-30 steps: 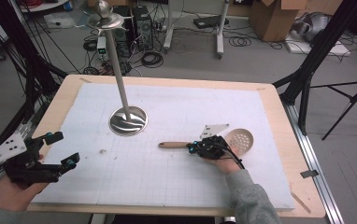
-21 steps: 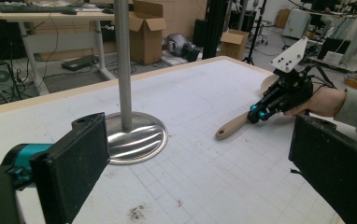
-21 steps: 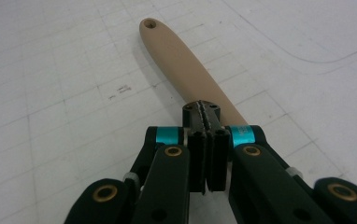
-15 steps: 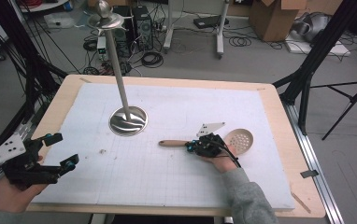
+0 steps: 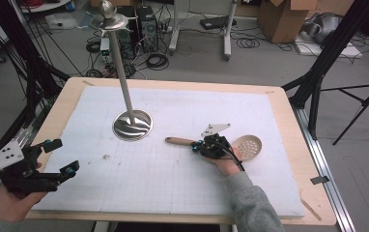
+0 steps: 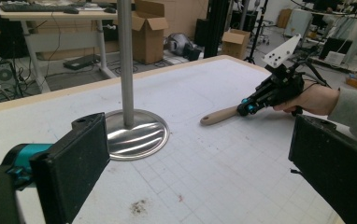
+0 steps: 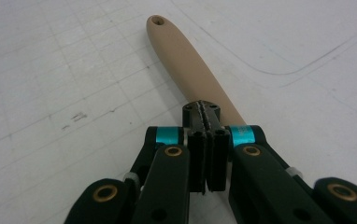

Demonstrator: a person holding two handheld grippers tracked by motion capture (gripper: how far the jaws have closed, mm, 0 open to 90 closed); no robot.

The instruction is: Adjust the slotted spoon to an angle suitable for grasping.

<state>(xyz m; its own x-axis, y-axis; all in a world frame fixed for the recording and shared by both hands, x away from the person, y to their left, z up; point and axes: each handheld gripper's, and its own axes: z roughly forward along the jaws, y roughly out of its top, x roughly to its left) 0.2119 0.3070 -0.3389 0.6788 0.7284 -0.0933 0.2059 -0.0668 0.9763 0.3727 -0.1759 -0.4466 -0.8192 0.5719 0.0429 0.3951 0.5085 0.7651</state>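
Note:
A skimmer spoon (image 5: 248, 145) with a light wooden handle (image 5: 178, 141) lies flat on the white mat, right of centre. My right gripper (image 5: 197, 145) sits low over the middle of the spoon. In the right gripper view its jaws are pressed together, and the handle (image 7: 181, 56) runs out from under the right gripper (image 7: 202, 112). My left gripper (image 5: 62, 155) hovers open at the near left corner, away from the spoon. The left gripper view has the left gripper (image 6: 200, 172) spread wide, with the handle (image 6: 218, 115) and the right gripper (image 6: 243, 108) beyond.
A metal stand with a round shiny base (image 5: 132, 124) and a tall pole (image 5: 120, 63) rises left of centre, topped by a small dish. The wooden table edge (image 5: 289, 125) frames the mat. Tripod legs and cables surround the table.

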